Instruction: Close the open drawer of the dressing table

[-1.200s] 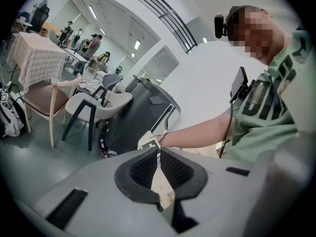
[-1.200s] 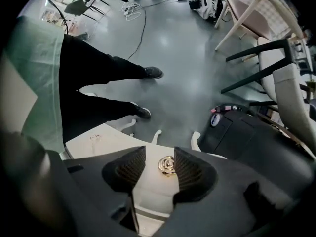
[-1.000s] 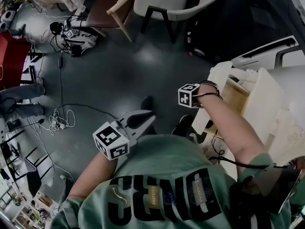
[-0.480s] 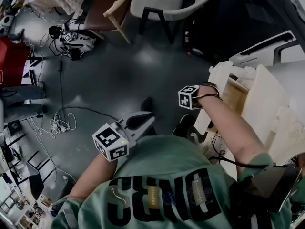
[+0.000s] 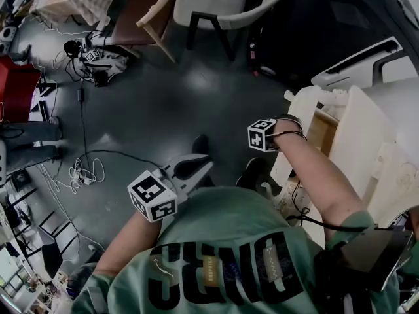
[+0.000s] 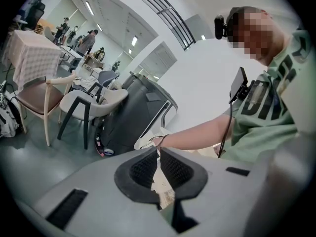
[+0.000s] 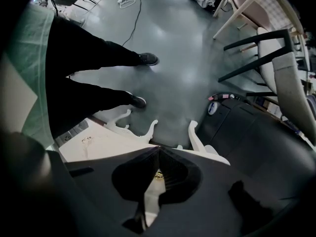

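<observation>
Within the last second the right claw (image 7: pixel 158 157) has been closing. It is now clenched on the small gold-coloured knob (image 7: pixel 158 175) on the white front of the drawer (image 5: pixel 322 133). The hand carrying it has shifted only slightly toward the dressing table (image 5: pixel 366 142).

In the head view the drawer still stands open. A strip of its bare wooden inside shows between the pulled-out front and the white table body on the person's right.

The coming move turns on direction. The table body lies beyond the drawer front from the right claw, toward the right edge of the head view. The drawer's front panel runs roughly up and down in that view, so its travel runs across it. A straight push along that line looks like what will seat it, while a push at a slant could jam it in its runners.

The right hand is already at the drawer. The left claw (image 5: pixel 188 169) is shut on nothing and hangs well apart over the floor on the person's other side, so it plays no part here.
</observation>
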`<state>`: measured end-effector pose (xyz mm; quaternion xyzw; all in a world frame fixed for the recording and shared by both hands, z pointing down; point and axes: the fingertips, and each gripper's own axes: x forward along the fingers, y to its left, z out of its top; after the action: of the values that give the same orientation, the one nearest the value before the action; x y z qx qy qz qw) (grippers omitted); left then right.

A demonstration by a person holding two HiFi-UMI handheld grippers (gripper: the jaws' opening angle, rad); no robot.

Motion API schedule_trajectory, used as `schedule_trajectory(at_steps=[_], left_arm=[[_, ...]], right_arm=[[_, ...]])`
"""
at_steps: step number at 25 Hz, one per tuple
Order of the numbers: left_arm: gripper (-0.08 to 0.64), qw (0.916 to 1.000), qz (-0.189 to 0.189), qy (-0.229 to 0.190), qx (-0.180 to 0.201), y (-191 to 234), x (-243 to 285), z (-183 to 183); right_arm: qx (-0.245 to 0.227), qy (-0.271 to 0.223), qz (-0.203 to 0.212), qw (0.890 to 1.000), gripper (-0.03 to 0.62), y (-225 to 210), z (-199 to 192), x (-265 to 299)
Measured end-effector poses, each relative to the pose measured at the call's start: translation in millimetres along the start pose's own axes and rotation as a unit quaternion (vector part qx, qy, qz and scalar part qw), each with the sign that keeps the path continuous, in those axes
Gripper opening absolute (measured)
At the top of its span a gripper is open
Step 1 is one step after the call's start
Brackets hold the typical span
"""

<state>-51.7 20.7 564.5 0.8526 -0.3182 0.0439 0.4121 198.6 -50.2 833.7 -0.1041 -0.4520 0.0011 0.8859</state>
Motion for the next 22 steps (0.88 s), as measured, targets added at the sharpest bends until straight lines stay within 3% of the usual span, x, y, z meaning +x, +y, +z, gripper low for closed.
schedule_trajectory(at_steps=[22], left_arm=[[0.028,0.9993,-0.024,0.026,0.014,-17.4,40.6,6.6]], right_arm=[[0.035,0.013,0.037,0.999,0.011,14.5,-48.2,37.4]])
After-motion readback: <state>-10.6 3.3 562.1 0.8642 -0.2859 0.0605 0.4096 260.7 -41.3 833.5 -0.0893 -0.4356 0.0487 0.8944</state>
